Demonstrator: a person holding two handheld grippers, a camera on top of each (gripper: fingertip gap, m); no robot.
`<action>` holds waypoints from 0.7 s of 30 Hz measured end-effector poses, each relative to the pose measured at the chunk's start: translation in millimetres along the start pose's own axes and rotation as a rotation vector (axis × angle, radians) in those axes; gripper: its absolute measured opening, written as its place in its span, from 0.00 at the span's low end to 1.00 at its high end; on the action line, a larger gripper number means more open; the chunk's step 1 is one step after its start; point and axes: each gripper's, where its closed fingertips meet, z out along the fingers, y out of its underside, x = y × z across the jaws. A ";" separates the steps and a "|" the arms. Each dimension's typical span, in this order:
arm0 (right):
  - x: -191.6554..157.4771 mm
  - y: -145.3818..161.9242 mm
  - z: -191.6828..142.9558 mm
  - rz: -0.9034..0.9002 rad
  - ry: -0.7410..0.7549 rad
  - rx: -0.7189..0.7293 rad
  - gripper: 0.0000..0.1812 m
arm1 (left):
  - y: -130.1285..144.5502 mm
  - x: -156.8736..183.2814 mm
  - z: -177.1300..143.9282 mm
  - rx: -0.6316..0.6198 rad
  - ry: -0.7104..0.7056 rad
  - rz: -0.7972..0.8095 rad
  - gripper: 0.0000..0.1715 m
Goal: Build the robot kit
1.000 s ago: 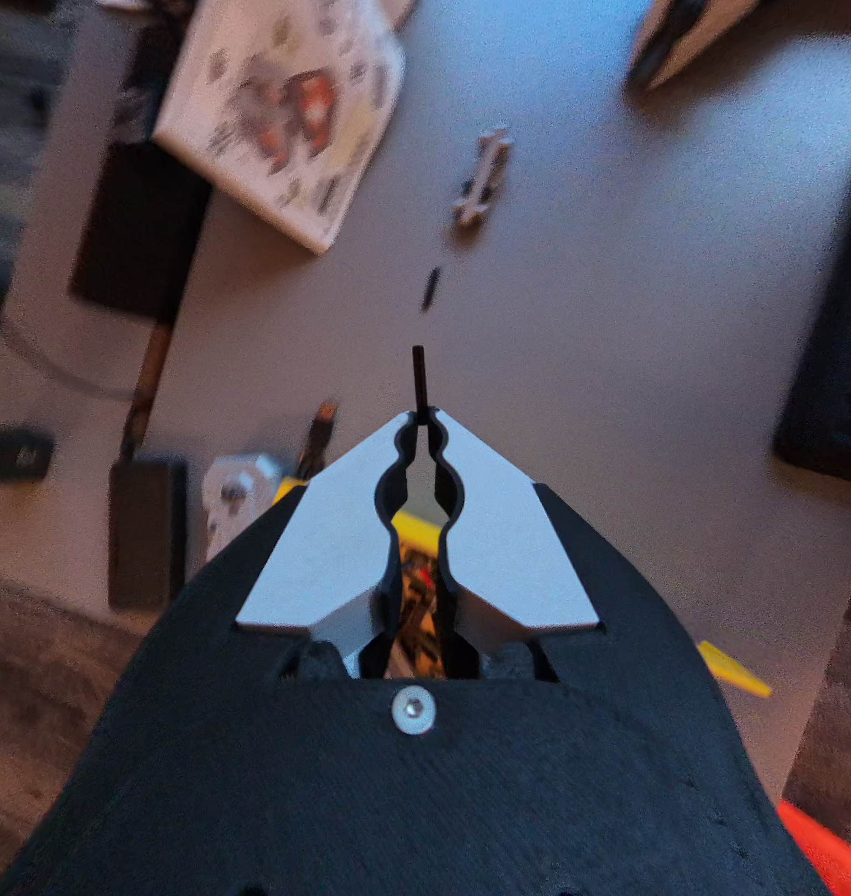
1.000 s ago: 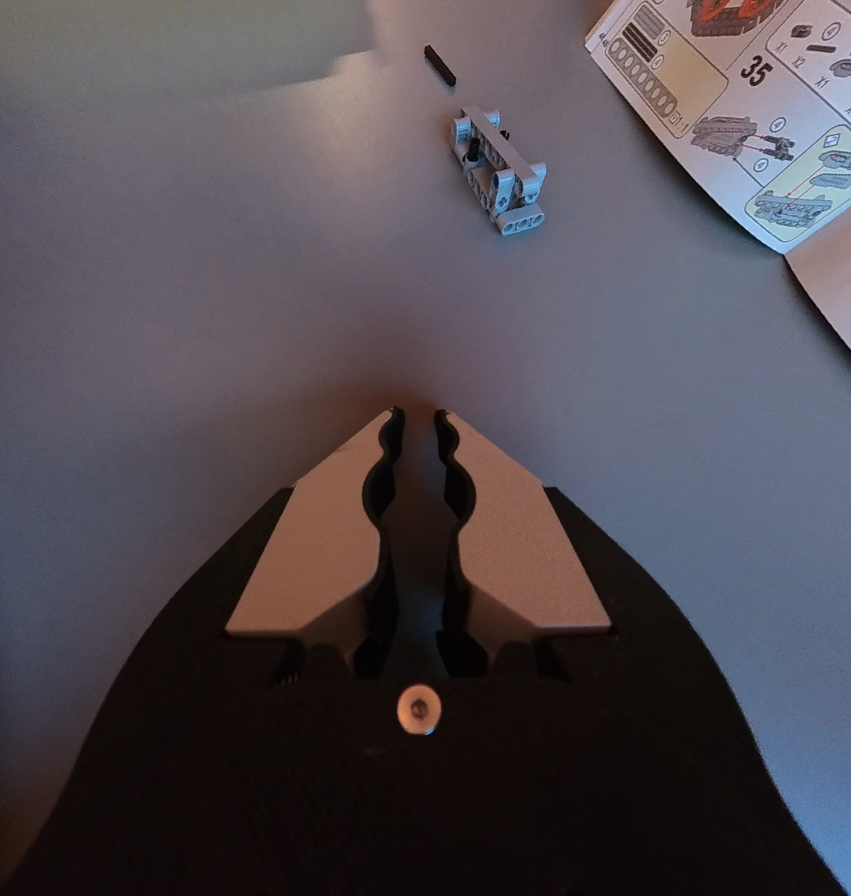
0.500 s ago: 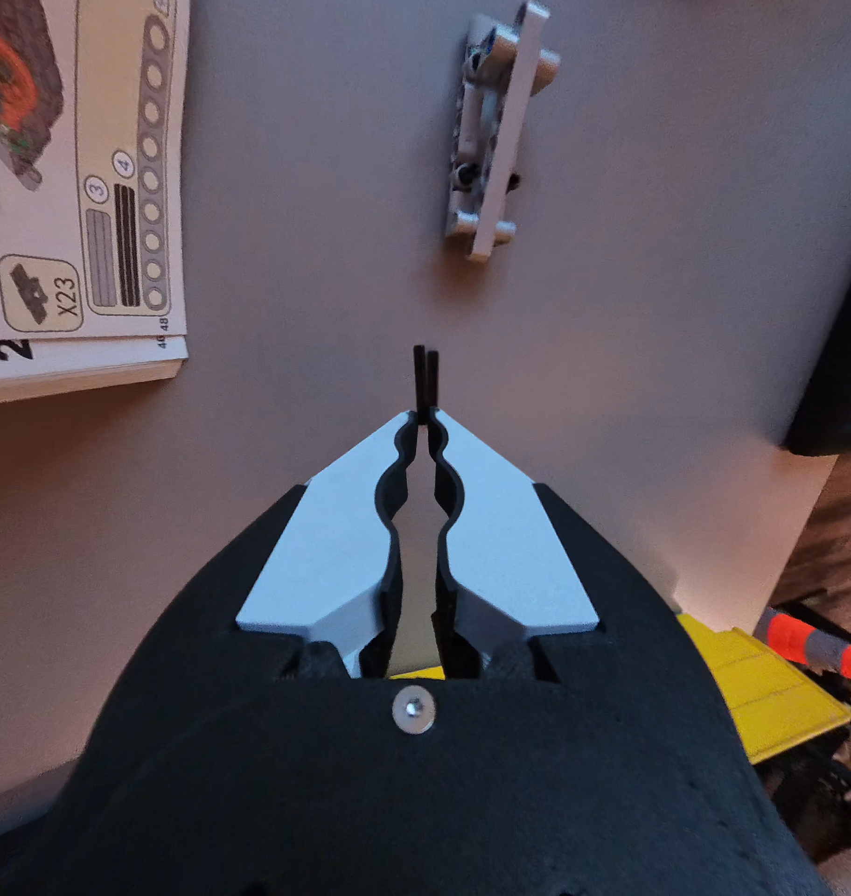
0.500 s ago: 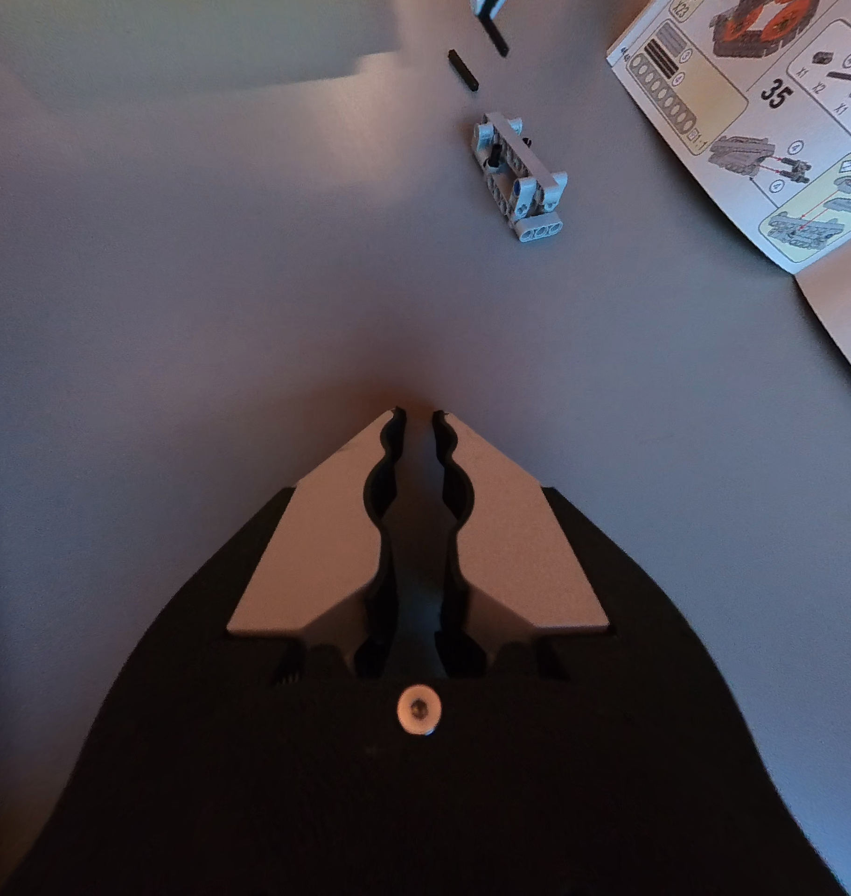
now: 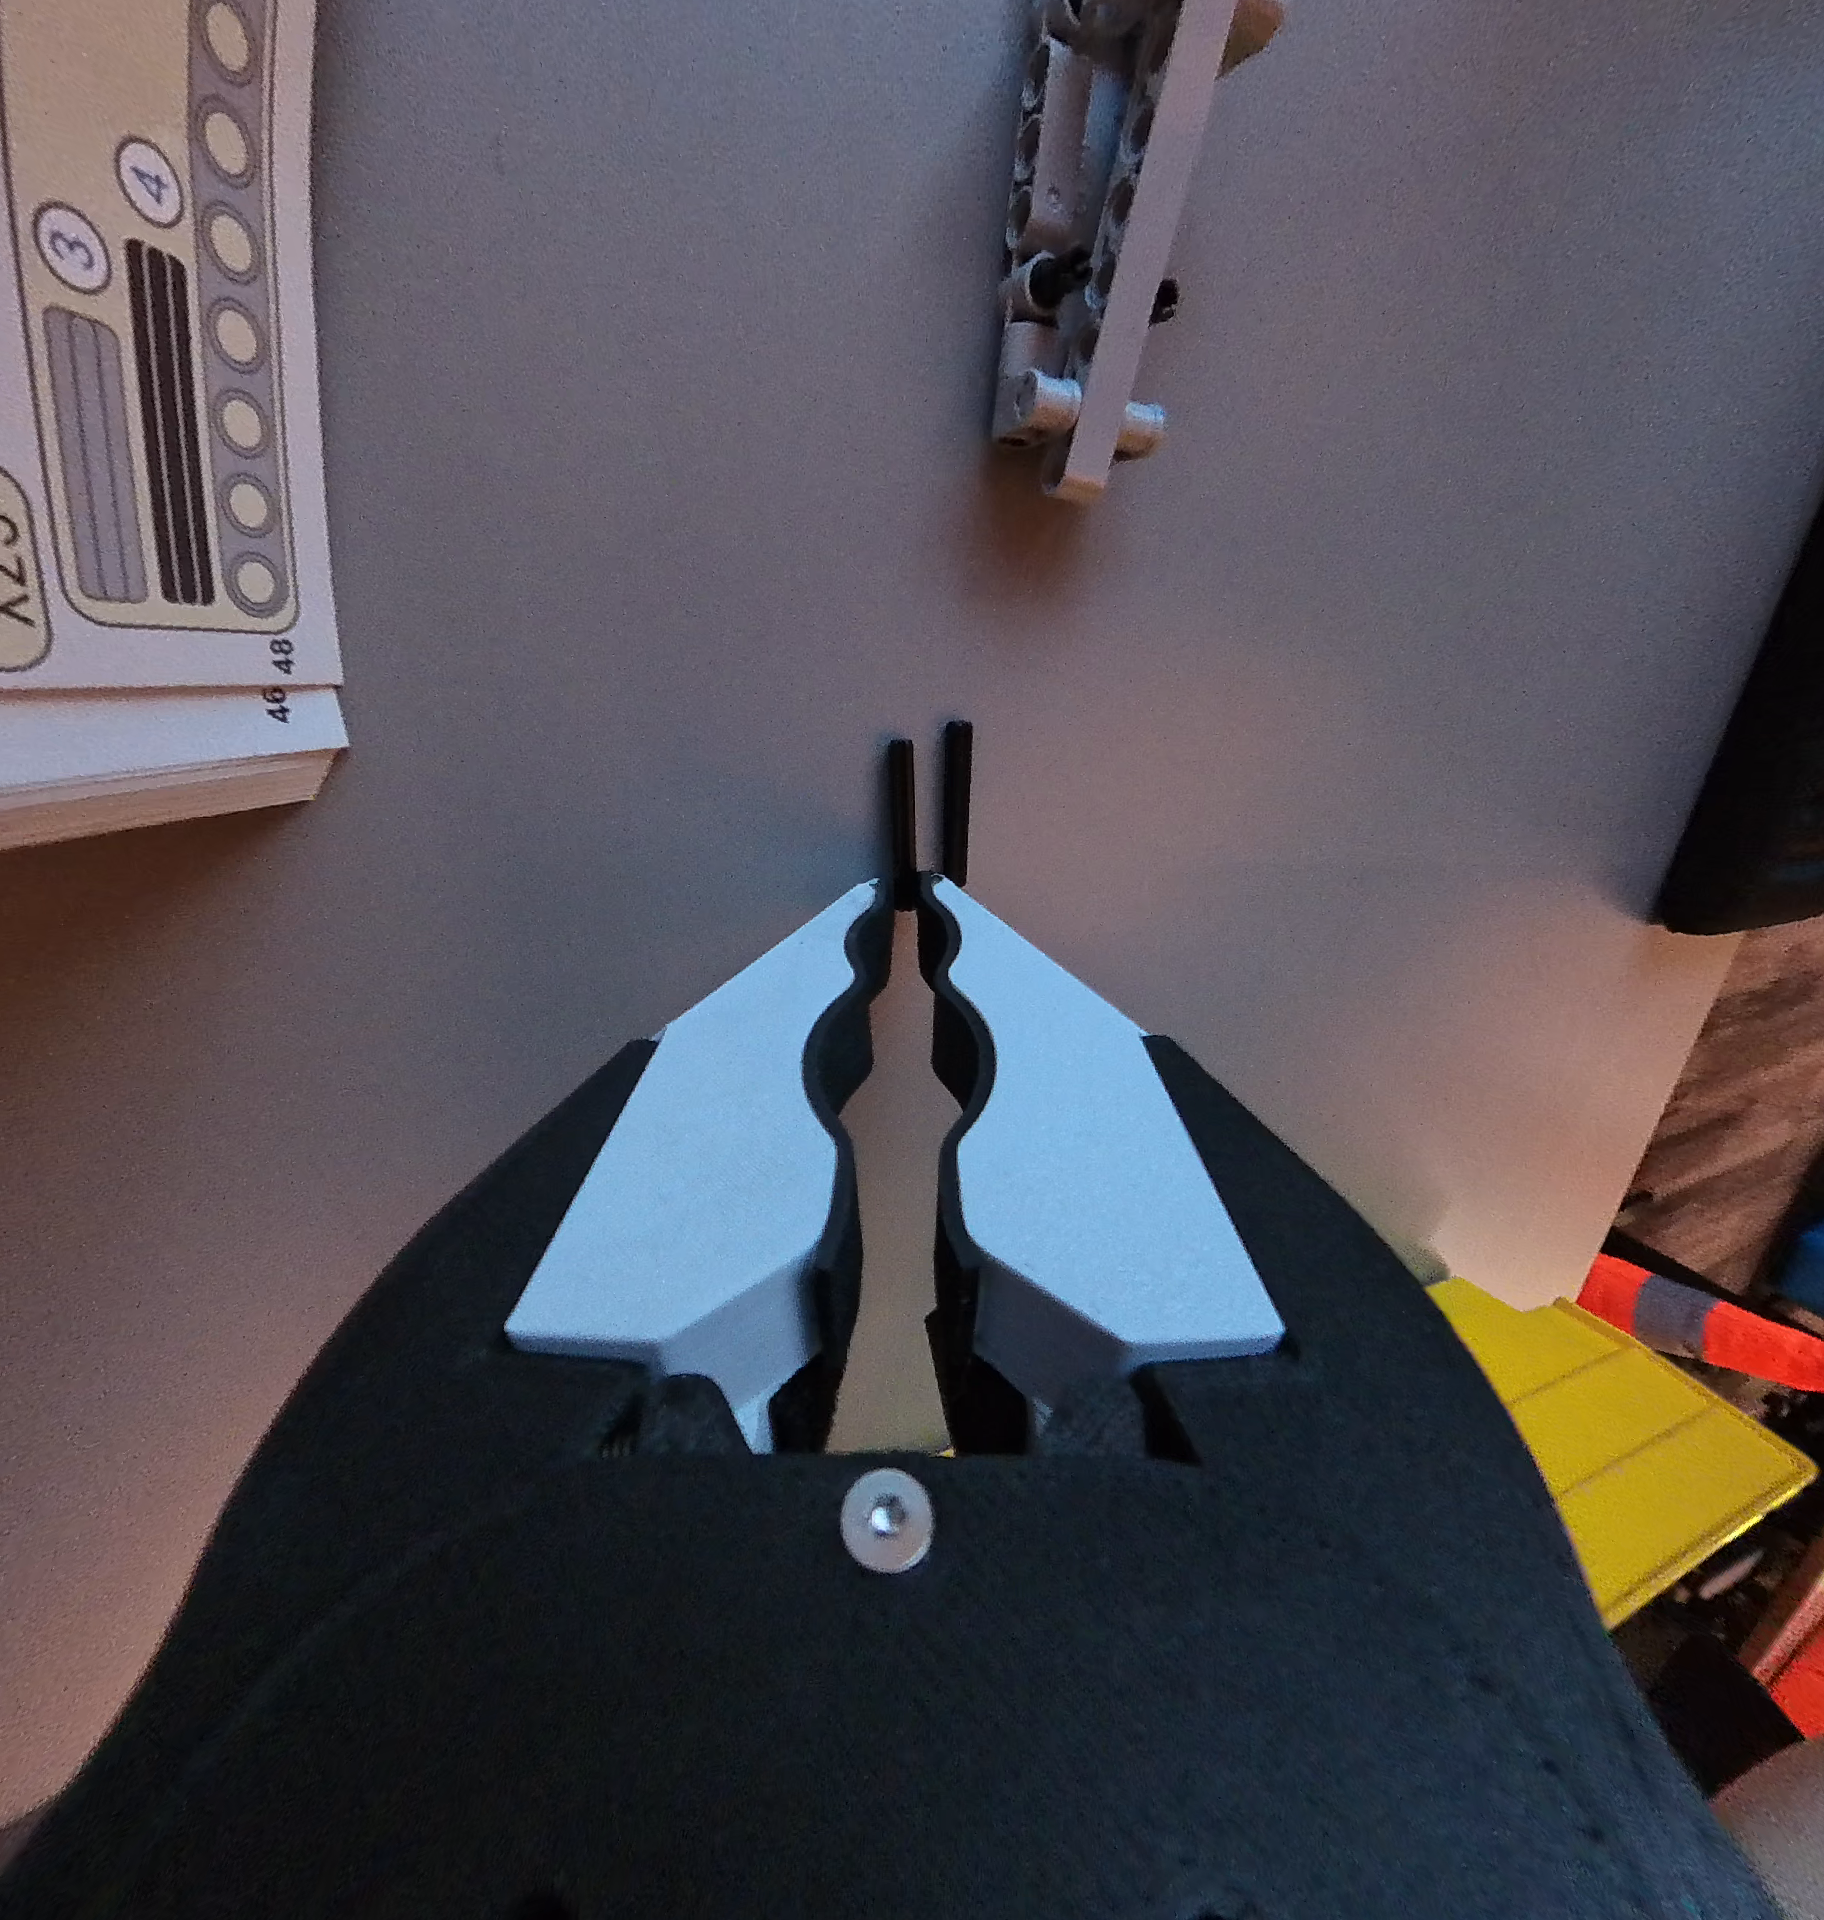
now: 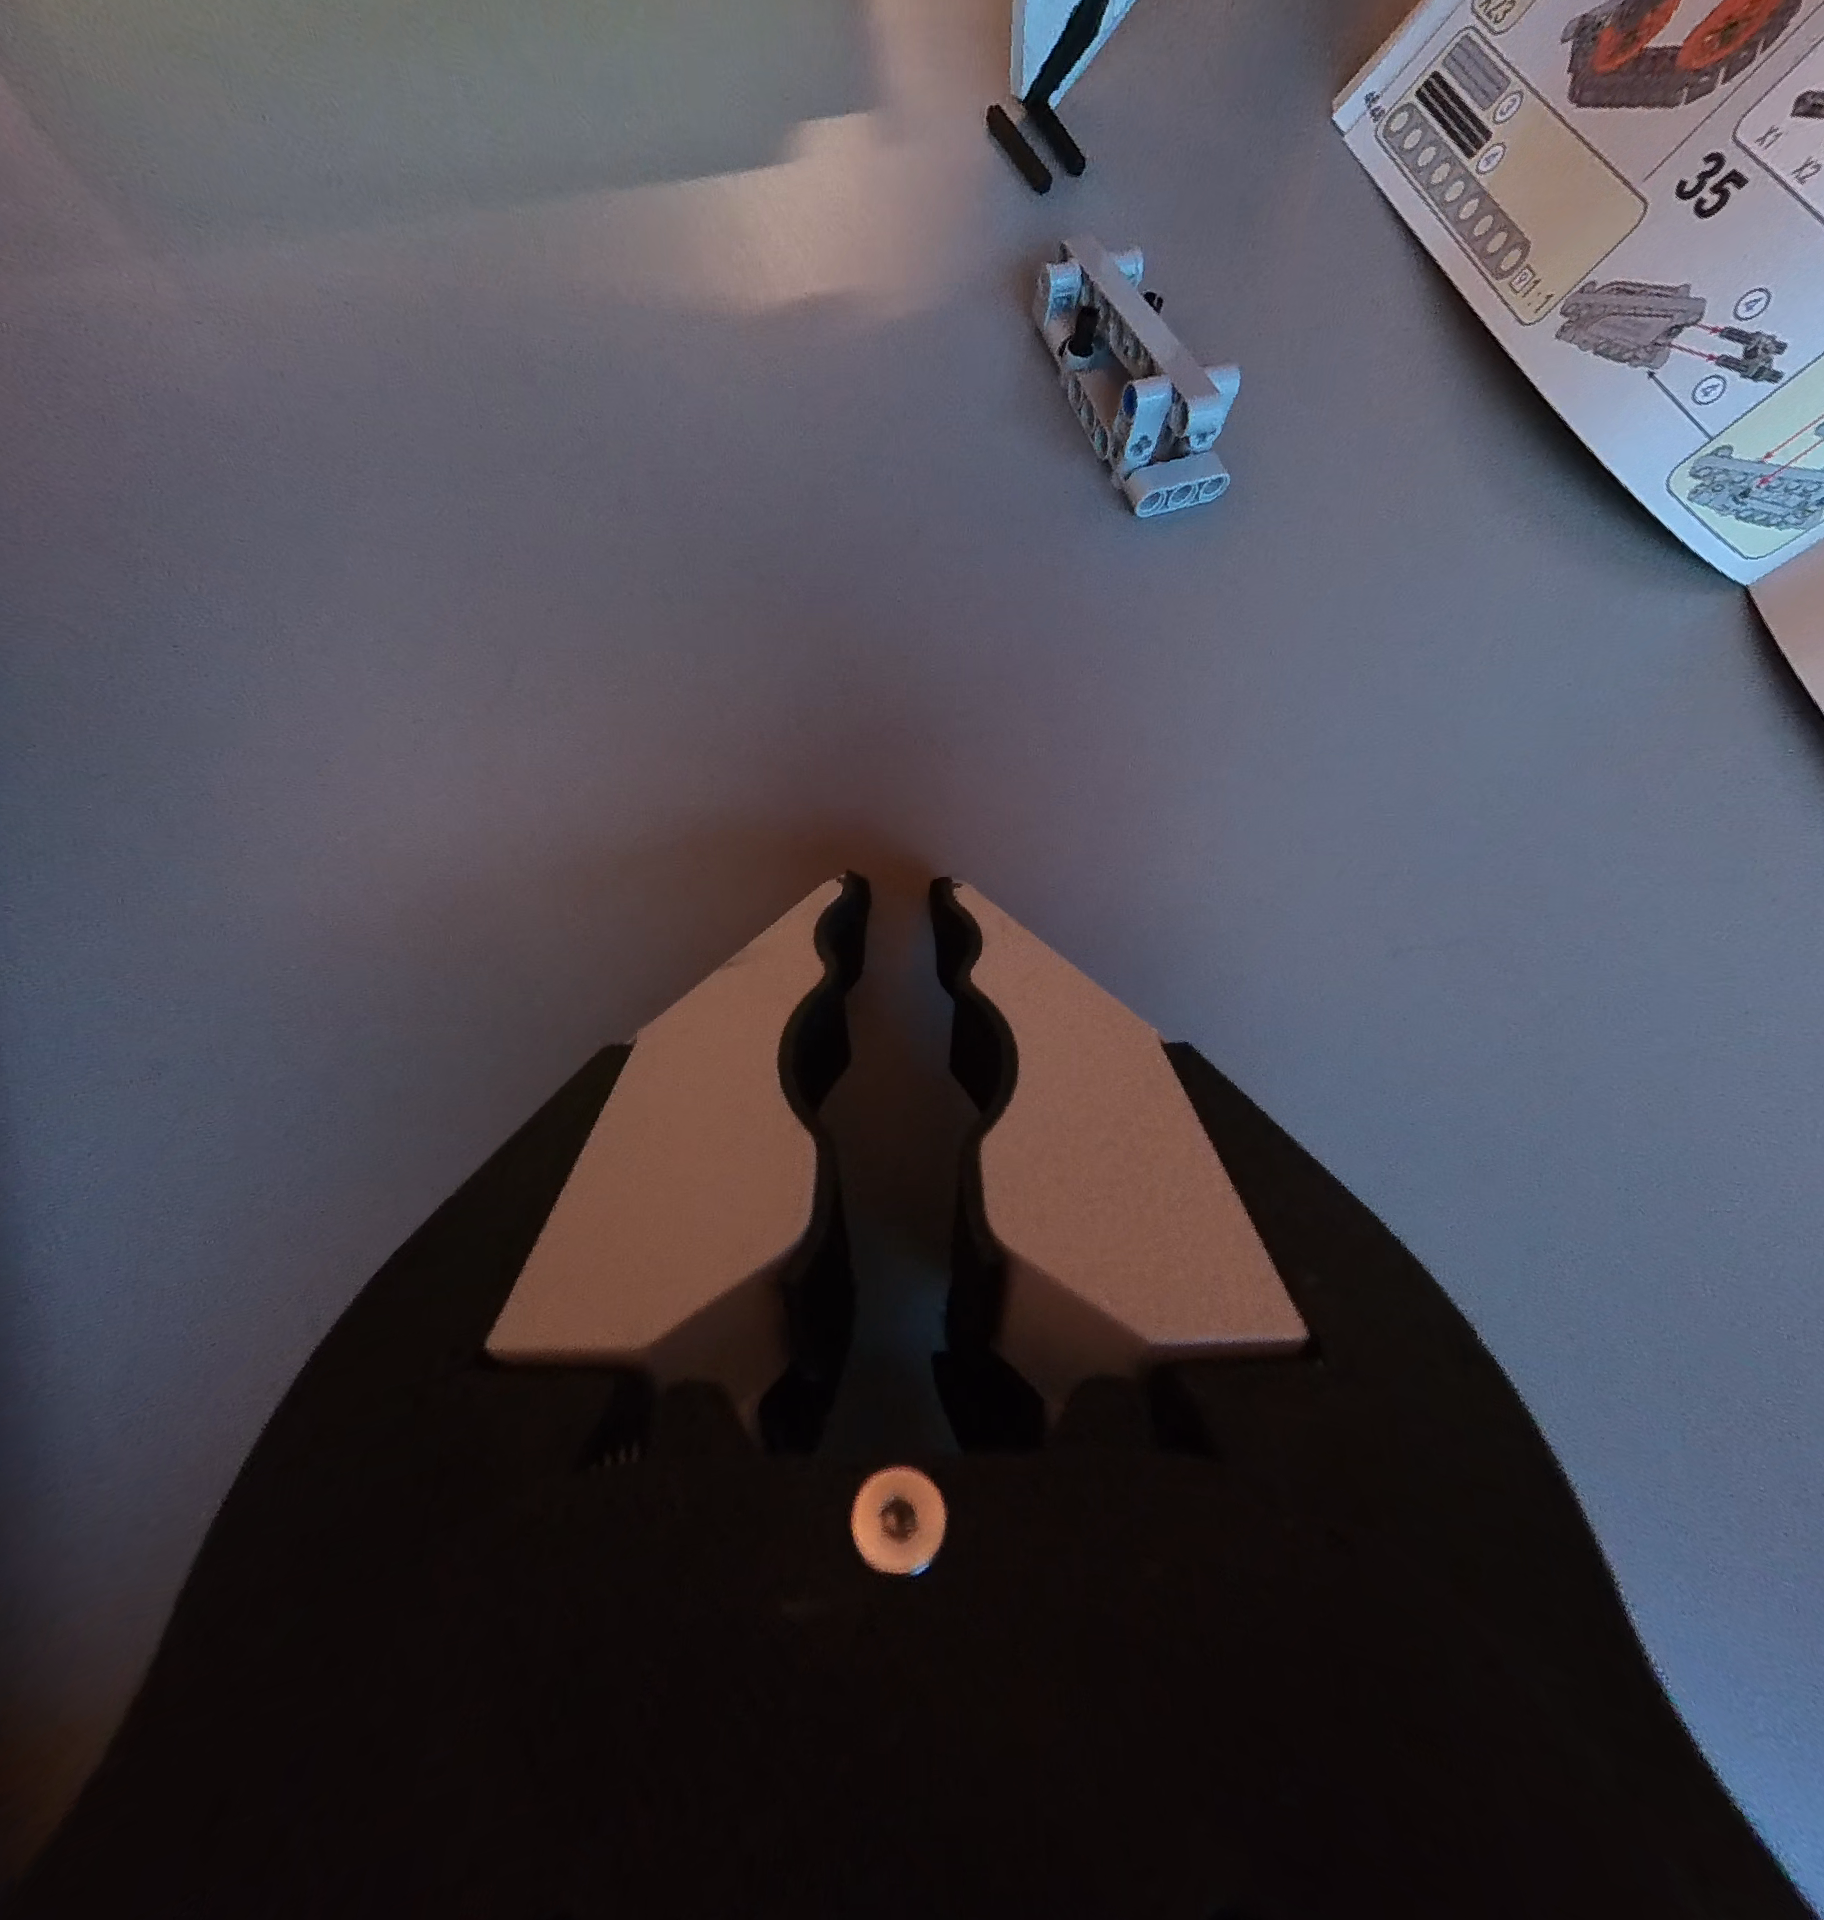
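Observation:
My left gripper [image 5: 901,883] is shut on a thin black rod [image 5: 900,805] that sticks out past its tips, low over the grey table. A second black rod [image 5: 956,795] lies on the table right beside it, parallel. A small grey beam assembly [image 5: 1084,260] lies farther ahead to the right. The right wrist view shows the same assembly [image 6: 1136,379], both rods [image 6: 1022,151] and the tip of the left gripper [image 6: 1053,42] at the top. My right gripper [image 6: 892,883] is slightly open and empty, over bare table well short of the assembly.
An open instruction booklet [image 5: 108,416] lies at the left; it also shows in the right wrist view [image 6: 1614,260]. A dark object [image 5: 1801,727] sits at the table's right edge. Below that edge are a yellow bin [image 5: 1594,1455] and an orange-striped item [image 5: 1718,1340]. The tips of one gripper are about 25 centimetres away from the tips of the other.
My left gripper moved forward and down with its rod until it sat beside the loose rod. The assembly and booklet now look closer. My right gripper barely moved.

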 end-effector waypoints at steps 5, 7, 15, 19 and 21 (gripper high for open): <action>0.2 0.0 0.0 0.001 0.000 0.000 0.08 | -1.3 0.0 0.3 -0.006 -0.017 0.021 0.01; 0.3 0.0 0.0 0.002 0.000 0.000 0.08 | -3.4 -0.1 0.4 0.007 -0.012 0.011 0.01; 0.3 0.0 0.0 0.004 -0.001 0.000 0.08 | -0.9 4.2 0.1 0.009 0.010 0.007 0.06; 0.3 0.0 0.0 0.001 0.001 0.000 0.08 | -6.4 -1.4 -10.9 0.045 -0.028 0.003 0.08; 0.3 0.0 0.0 0.001 0.001 0.000 0.08 | -14.8 -2.6 -25.3 0.103 -0.047 -0.004 0.09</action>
